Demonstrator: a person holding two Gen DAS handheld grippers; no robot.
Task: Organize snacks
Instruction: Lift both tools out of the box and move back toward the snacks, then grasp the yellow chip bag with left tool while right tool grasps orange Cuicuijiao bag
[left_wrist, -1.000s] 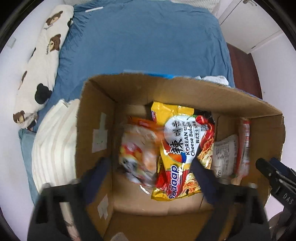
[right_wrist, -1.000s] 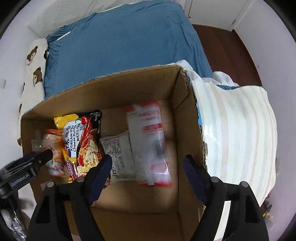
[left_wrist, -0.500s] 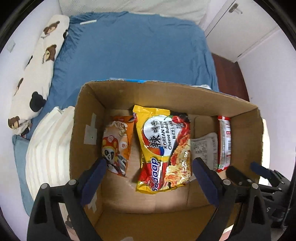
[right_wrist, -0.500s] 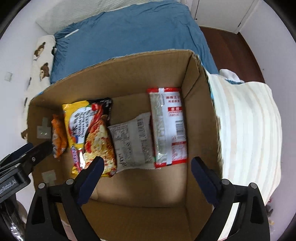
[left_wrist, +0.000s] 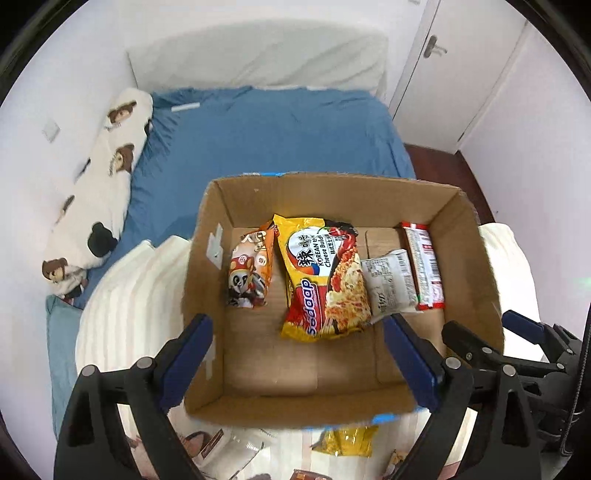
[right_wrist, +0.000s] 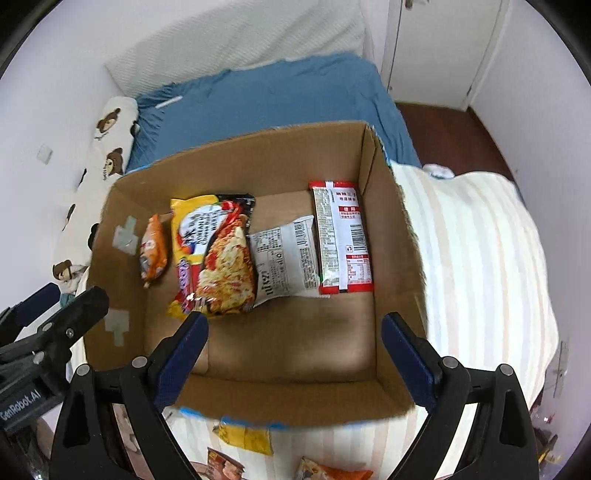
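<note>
Open brown cardboard box (left_wrist: 476, 258), standing on a cream striped blanket (left_wrist: 125, 314) on the blue-sheeted bed (left_wrist: 266, 136).

Contents, all flat on the box floor toward its far wall, left to right:
- small orange panda-print snack bag (left_wrist: 249, 271);
- large yellow-and-black noodle packet (left_wrist: 323, 277), overlapping the next;
- grey-white printed sachet (left_wrist: 391, 282), its left edge hidden;
- long red-and-white packet (right_wrist: 341, 236) against the box's right wall.

Below the box's near wall: a yellow packet (right_wrist: 245, 437) half hidden under the rim, and further wrappers cut off by the frame edge, unreadable.

Left tool (left_wrist: 295, 360): jaws wide apart, holding nothing, above the box's near-left corner.

Right tool (right_wrist: 293, 358): jaws wide apart, empty, above the bare near floor of the box.
</note>
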